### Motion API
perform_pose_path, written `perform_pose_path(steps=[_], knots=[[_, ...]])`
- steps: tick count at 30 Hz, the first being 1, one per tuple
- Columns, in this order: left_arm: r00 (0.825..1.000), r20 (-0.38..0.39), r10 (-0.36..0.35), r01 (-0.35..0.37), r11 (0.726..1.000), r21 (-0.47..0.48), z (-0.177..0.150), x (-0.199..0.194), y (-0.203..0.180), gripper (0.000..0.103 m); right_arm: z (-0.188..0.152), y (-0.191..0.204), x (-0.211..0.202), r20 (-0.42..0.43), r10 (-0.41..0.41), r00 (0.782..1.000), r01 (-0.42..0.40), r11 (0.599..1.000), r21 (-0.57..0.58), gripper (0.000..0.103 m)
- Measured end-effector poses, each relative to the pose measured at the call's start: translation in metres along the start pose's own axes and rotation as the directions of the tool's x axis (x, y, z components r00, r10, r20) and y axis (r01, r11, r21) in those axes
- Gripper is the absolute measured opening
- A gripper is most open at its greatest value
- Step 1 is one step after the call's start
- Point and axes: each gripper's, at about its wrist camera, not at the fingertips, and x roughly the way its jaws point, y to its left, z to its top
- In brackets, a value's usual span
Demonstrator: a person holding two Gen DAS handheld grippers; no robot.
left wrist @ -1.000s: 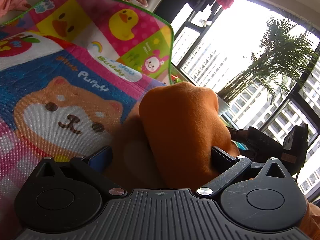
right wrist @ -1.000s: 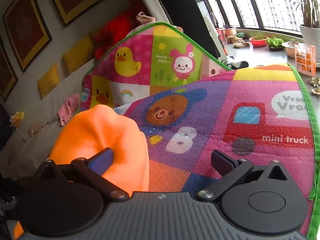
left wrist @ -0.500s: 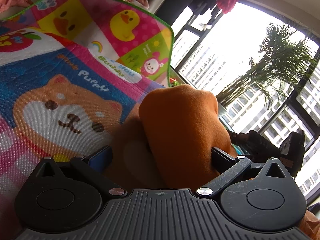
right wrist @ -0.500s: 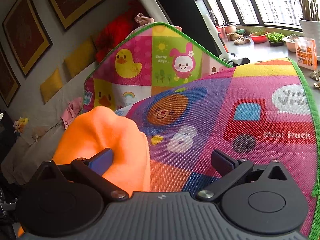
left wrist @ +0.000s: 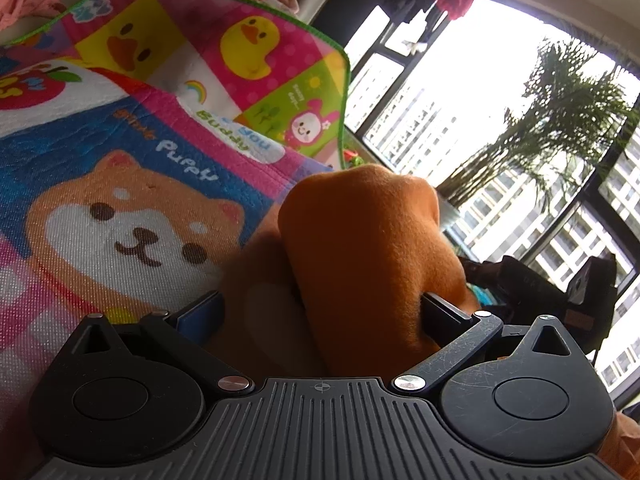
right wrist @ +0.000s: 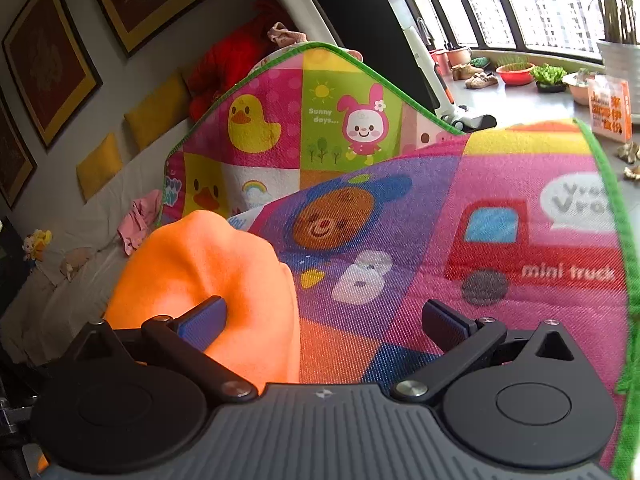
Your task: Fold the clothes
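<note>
An orange fleece garment (left wrist: pixel 360 248) bulges up in a thick bunch between the fingers of my left gripper (left wrist: pixel 320 308), which stands open at full width. The cloth touches both pads. In the right wrist view the same orange garment (right wrist: pixel 208 264) lies humped over the left finger (right wrist: pixel 204 320) of my right gripper (right wrist: pixel 324 316). That gripper is open too, and the gap toward its right finger (right wrist: pixel 444 320) holds only bare mat. Both grippers sit low over the colourful cartoon play mat (right wrist: pixel 440 220).
The play mat's far part (right wrist: pixel 304 120) folds up against a sofa holding pink clothes (right wrist: pixel 140 220) and red clothes (right wrist: pixel 236 64). A floor cleaner (right wrist: pixel 436 92), plant pots (right wrist: pixel 516 72) and an orange box (right wrist: pixel 608 108) stand by the windows. My right gripper (left wrist: pixel 560 292) shows dark beside the garment.
Almost nothing: both views have drifted slightly, and the orange garment keeps its place against the fingers of each gripper.
</note>
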Motion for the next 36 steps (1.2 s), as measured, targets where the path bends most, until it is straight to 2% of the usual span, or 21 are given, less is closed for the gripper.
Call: perform_pose_path(steps=[5,8,11,13,16,17,20,22,24,25,26,28,31,33,34,35,36], knots=[[0.998,-0.055,0.033,-0.033,0.999,-0.008,0.007,0.002,-0.006,0.103,0.037,0.036,-0.007,0.049,0.033,0.998,-0.025,0.988,-0.15,0.103],[0.995,-0.083,0.057,-0.056,0.998,0.015,0.012,0.004,-0.014,0.103,0.049,0.058,0.013,0.008,-0.004,1.0,0.006,0.969,-0.248,0.103],[0.992,-0.107,0.07,-0.065,0.997,0.047,0.019,0.005,-0.021,0.103,0.046,0.067,0.03,-0.025,-0.102,0.994,0.088,0.937,-0.338,0.103],[0.99,-0.126,0.07,-0.063,0.996,0.059,0.023,0.005,-0.024,0.103,0.037,0.062,0.028,0.003,-0.152,0.988,0.142,0.915,-0.379,0.103],[0.993,-0.121,0.011,-0.003,0.998,0.061,0.024,0.003,-0.028,0.103,0.019,0.049,0.025,0.068,-0.25,0.966,0.255,0.869,-0.425,0.103],[0.992,-0.124,-0.009,0.017,0.998,0.065,0.024,0.004,-0.031,0.103,0.015,0.042,0.023,0.073,-0.258,0.963,0.265,0.876,-0.403,0.103],[0.99,-0.137,-0.029,0.039,0.997,0.07,0.02,0.012,-0.04,0.103,0.012,0.03,0.013,0.055,-0.237,0.97,0.242,0.918,-0.316,0.103],[0.977,-0.192,-0.088,0.084,0.996,-0.029,0.017,0.023,-0.031,0.103,0.01,0.026,0.009,0.042,-0.223,0.974,0.226,0.931,-0.286,0.103],[0.959,-0.24,-0.151,0.123,0.984,-0.131,0.015,0.035,-0.022,0.103,0.007,0.023,0.004,0.031,-0.212,0.977,0.212,0.941,-0.264,0.103],[0.95,-0.257,-0.178,0.137,0.976,-0.17,0.015,0.04,-0.018,0.103,0.005,0.022,0.0,0.029,-0.207,0.978,0.207,0.942,-0.264,0.103],[0.949,-0.259,-0.183,0.141,0.975,-0.172,0.016,0.04,-0.017,0.103,0.003,0.022,-0.007,0.033,-0.206,0.978,0.207,0.938,-0.276,0.103],[0.948,-0.266,-0.172,0.136,0.979,-0.15,0.018,0.04,-0.019,0.103,-0.002,0.023,-0.023,0.048,-0.214,0.976,0.218,0.922,-0.319,0.103],[0.957,-0.262,-0.126,0.105,0.99,-0.093,0.019,0.035,-0.028,0.103,-0.005,0.016,-0.058,0.005,-0.145,0.989,0.142,0.958,-0.25,0.103],[0.973,-0.215,-0.079,0.079,0.997,-0.007,0.022,0.026,-0.039,0.103,-0.011,0.011,-0.082,-0.058,-0.003,0.998,-0.006,0.987,-0.159,0.103],[0.979,-0.197,-0.059,0.068,0.997,0.043,0.021,0.022,-0.046,0.103,-0.017,0.011,-0.091,-0.084,0.068,0.994,-0.078,0.989,-0.124,0.103],[0.983,-0.181,-0.041,0.057,0.994,0.089,0.021,0.018,-0.053,0.103,-0.024,0.013,-0.098,-0.109,0.114,0.987,-0.126,0.986,-0.109,0.103],[0.983,-0.18,-0.025,0.047,0.992,0.119,0.02,0.017,-0.059,0.103,-0.033,0.016,-0.098,-0.132,0.118,0.984,-0.134,0.984,-0.115,0.1]])
